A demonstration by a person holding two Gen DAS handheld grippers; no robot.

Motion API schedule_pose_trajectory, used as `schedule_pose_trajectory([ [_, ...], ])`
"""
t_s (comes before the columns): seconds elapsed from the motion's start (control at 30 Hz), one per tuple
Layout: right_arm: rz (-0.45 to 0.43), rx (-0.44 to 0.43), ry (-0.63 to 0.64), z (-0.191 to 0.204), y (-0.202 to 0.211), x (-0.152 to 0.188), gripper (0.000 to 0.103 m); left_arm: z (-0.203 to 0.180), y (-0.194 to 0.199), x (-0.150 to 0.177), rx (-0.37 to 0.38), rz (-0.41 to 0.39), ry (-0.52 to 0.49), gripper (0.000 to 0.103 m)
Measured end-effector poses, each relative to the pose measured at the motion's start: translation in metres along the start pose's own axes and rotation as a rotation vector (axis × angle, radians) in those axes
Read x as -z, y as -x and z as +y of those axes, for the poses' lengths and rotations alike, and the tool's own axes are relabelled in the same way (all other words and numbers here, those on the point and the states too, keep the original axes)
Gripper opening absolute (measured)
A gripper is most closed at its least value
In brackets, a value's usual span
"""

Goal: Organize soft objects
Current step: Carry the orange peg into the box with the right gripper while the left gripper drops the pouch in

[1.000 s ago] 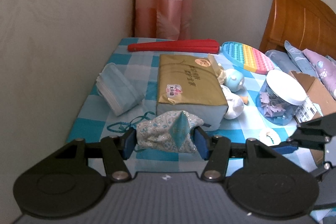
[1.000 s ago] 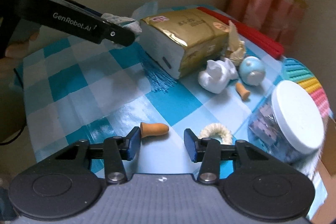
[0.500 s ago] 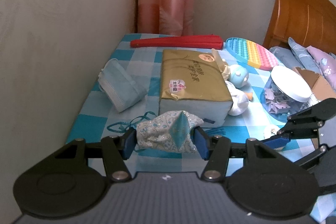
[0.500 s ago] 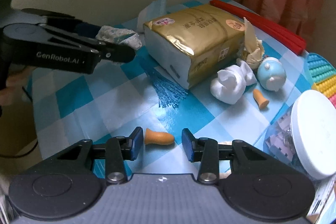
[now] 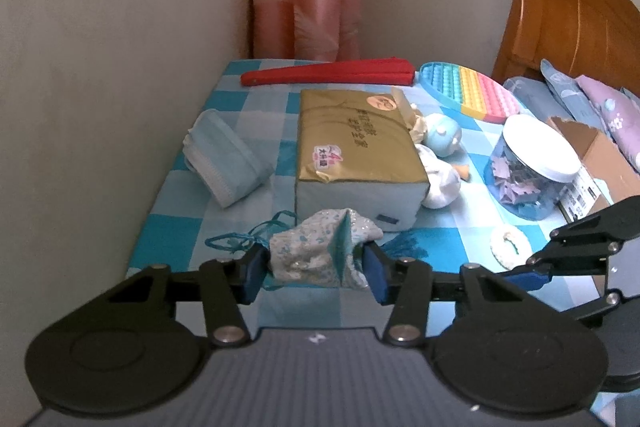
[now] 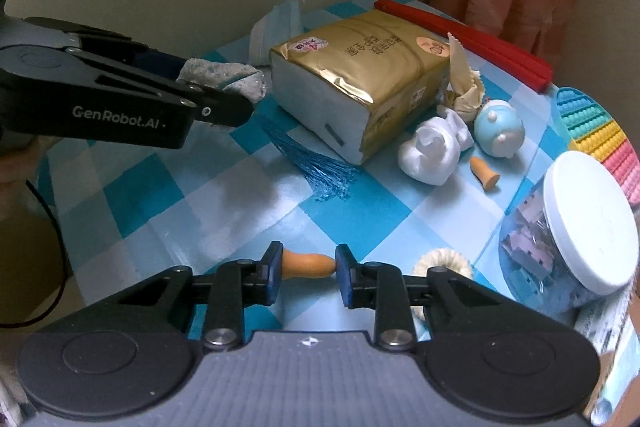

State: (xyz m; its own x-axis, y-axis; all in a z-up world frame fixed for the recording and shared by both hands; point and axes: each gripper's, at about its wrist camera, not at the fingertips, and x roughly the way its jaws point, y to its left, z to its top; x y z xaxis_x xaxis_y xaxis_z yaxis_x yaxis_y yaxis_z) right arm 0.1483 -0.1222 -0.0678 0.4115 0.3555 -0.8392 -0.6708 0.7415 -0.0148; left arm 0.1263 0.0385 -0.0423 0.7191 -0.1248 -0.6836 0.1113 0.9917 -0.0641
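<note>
While jaws closed, pouch at tablecloth edge

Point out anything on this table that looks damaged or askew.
The gold tissue pack is torn open at its far end, with a ragged flap sticking up. The blue round toy lies tipped on its side beside it. Nothing looks spilled.

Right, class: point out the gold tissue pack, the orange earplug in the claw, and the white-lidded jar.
gold tissue pack [image 6: 352, 67], right wrist view, on its gold top face.
orange earplug [image 6: 308, 264], right wrist view, on its middle, between the claw's pads.
white-lidded jar [image 6: 588, 219], right wrist view, on the lid's centre.
</note>
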Motion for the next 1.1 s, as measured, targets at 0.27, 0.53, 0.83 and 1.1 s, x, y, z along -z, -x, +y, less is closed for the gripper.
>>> schedule_pose_trajectory([
  [0.27, -0.013, 0.026, -0.050, 0.006, 0.017, 0.013, 0.032, -0.002, 0.019, 0.001, 0.000, 0.001, -0.011, 0.047],
  [0.53, -0.051, 0.040, -0.066, 0.011, 0.057, 0.023, 0.032, -0.016, 0.049, -0.002, 0.038, 0.011, -0.043, 0.047],
  [0.83, -0.133, 0.073, -0.111, -0.002, 0.114, 0.041, 0.032, -0.048, 0.086, -0.011, 0.092, -0.026, -0.124, 0.047],
  [1.1, -0.185, 0.200, -0.155, -0.035, 0.172, 0.069, 0.032, -0.084, 0.098, -0.025, 0.158, -0.046, -0.197, 0.047],
])
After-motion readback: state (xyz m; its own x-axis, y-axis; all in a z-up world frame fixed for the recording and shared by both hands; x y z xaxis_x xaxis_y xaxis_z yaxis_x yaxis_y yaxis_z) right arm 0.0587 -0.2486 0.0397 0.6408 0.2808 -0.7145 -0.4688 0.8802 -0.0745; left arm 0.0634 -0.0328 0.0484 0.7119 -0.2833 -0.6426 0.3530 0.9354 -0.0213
